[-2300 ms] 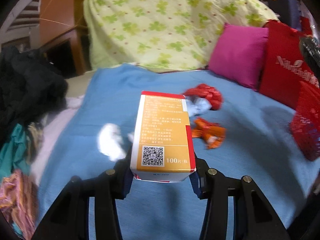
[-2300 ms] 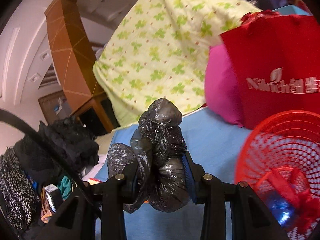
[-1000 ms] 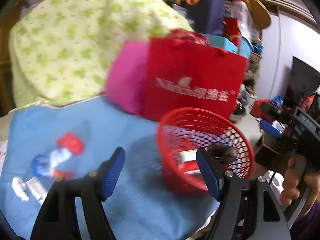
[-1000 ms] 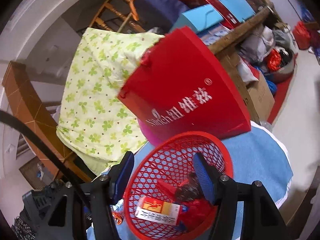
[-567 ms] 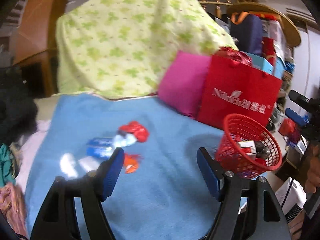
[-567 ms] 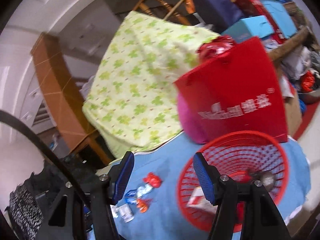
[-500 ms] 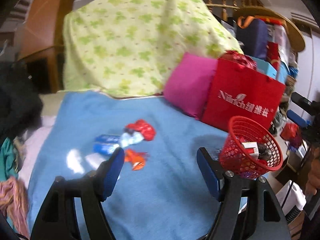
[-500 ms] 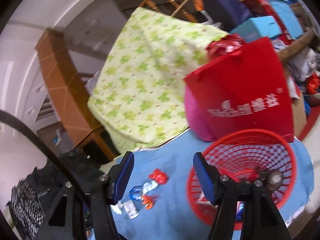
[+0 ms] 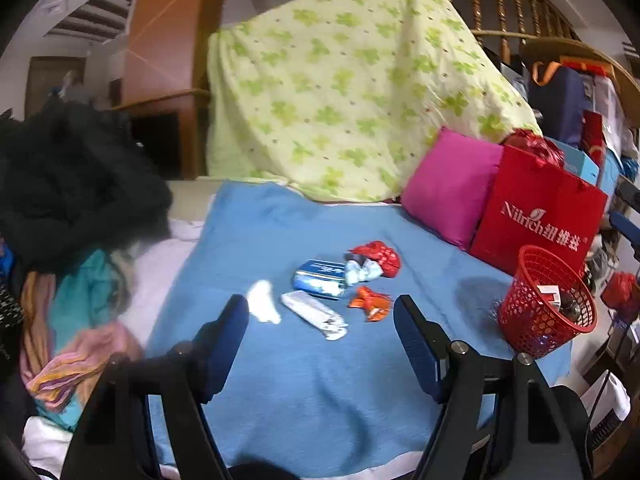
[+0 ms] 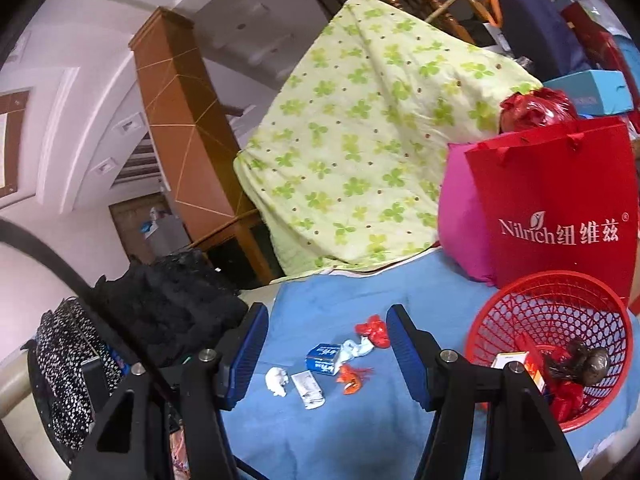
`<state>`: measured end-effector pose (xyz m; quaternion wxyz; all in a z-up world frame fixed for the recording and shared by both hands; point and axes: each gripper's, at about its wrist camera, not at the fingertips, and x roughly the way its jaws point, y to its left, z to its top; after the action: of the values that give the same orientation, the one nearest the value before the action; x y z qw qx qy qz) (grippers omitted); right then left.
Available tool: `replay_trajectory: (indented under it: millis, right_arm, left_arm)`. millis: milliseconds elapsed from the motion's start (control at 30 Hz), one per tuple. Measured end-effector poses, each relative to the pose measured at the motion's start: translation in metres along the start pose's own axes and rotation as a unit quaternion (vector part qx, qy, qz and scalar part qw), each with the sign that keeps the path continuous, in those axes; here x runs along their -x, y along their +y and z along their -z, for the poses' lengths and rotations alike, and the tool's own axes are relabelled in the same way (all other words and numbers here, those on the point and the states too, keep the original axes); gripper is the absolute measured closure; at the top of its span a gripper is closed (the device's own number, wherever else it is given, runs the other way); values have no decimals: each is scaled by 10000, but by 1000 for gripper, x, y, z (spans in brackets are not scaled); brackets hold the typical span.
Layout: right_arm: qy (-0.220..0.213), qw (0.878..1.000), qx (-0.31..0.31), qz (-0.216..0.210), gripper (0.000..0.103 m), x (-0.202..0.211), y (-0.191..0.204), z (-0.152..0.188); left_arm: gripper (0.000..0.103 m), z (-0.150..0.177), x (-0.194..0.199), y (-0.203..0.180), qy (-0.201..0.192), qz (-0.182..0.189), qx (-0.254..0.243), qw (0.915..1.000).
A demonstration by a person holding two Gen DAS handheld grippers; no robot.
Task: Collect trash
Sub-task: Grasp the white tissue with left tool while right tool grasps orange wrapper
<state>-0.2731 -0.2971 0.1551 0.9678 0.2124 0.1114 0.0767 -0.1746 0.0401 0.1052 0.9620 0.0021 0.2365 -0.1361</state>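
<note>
the blue blanket (image 9: 304, 384) looks like soft matt cloth with a slightly fuzzy nap. the red basket (image 9: 546, 312) is glossy plastic mesh. the red bag (image 10: 560, 204) reads as smooth, stiff paper with a faint sheen. the pink pillow (image 9: 450, 188) is smooth cloth, and the clover-print sheet (image 9: 352, 92) is thin matt cotton-like fabric. the red wrapper (image 9: 378, 258) is crinkled and shiny. the blue carton (image 9: 320, 280) looks like glossy card. the white tissue (image 9: 262, 306) is soft crumpled paper. the railing (image 9: 504, 4) is varnished wood.

Bed under a blue blanket (image 9: 304, 376) carrying a red mesh plastic basket (image 9: 536, 332), magenta cushion (image 9: 448, 184), red paper bag (image 9: 536, 216) and scattered wrappers (image 9: 332, 292)
</note>
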Motion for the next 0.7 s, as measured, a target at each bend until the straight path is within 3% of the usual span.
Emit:
replay_trajectory:
  millis: [200, 367, 500, 700]
  right_arm:
    - [85, 9997, 104, -208, 37, 9, 18, 3]
    - [165, 9988, 354, -300, 37, 9, 35, 9]
    - [440, 9968, 574, -331, 37, -12, 44, 22]
    - [1247, 9896, 672, -229, 37, -82, 36, 50]
  left_arm:
    - [24, 3, 20, 21, -113, -272, 42, 9996]
    - [23, 11, 16, 30, -2, -206, 146, 9997]
    - [23, 19, -9, 30, 280, -272, 103, 9992]
    - [23, 35, -70, 43, 1017, -243, 375, 9938]
